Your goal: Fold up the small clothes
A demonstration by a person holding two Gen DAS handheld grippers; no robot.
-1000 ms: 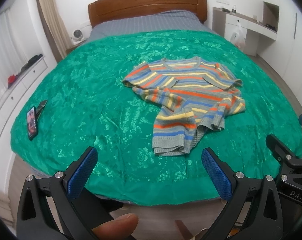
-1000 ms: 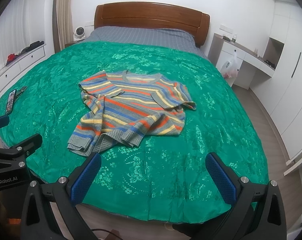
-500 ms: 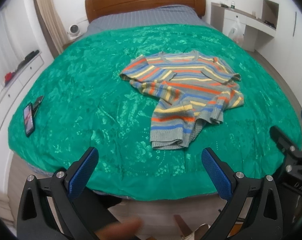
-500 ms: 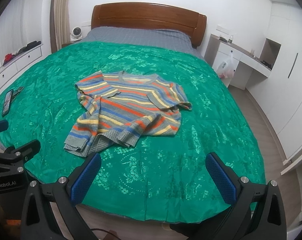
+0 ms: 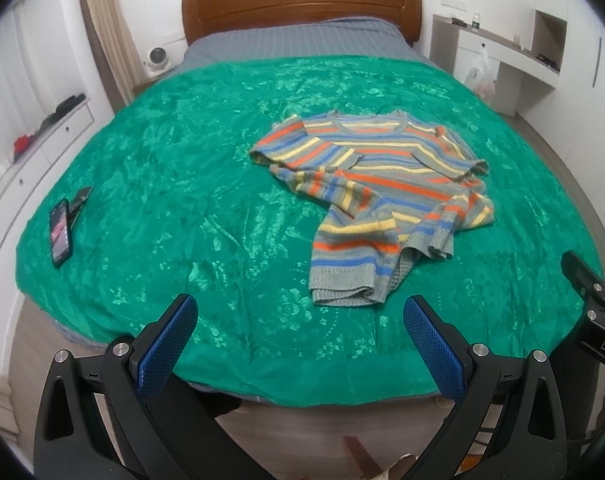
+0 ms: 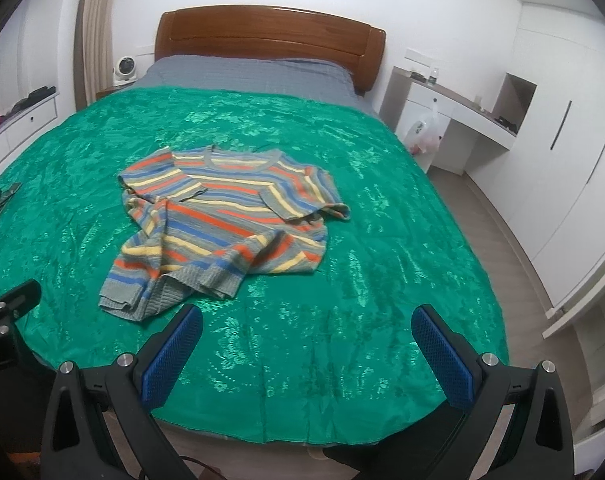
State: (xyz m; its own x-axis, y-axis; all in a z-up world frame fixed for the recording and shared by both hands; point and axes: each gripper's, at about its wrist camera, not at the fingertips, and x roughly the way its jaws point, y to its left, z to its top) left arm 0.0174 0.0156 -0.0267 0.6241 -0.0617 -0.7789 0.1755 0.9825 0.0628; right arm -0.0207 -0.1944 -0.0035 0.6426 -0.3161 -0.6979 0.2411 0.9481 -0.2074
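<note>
A small striped sweater (image 5: 378, 196), grey with orange, blue and yellow bands, lies crumpled on the green bedspread (image 5: 182, 200), neck toward the headboard, sleeves folded over its body. It also shows in the right wrist view (image 6: 222, 216). My left gripper (image 5: 298, 320) is open and empty, held above the foot edge of the bed, short of the sweater's hem. My right gripper (image 6: 308, 328) is open and empty too, over the foot of the bed, to the right of the hem. The right gripper's body shows at the left wrist view's right edge (image 5: 594, 312).
A phone (image 5: 60, 232) and a dark object lie on the bedspread's left edge. A wooden headboard (image 5: 302, 4) is at the far end. A white drawer unit (image 5: 34, 136) stands left, a white desk (image 6: 454, 120) and wardrobe (image 6: 562, 140) right. Floor lies below the grippers.
Both grippers have drawn back and risen a little from the bed, so the sweater looks smaller and farther. The thumb seen low in the left wrist view is gone. Jaws stay open.
</note>
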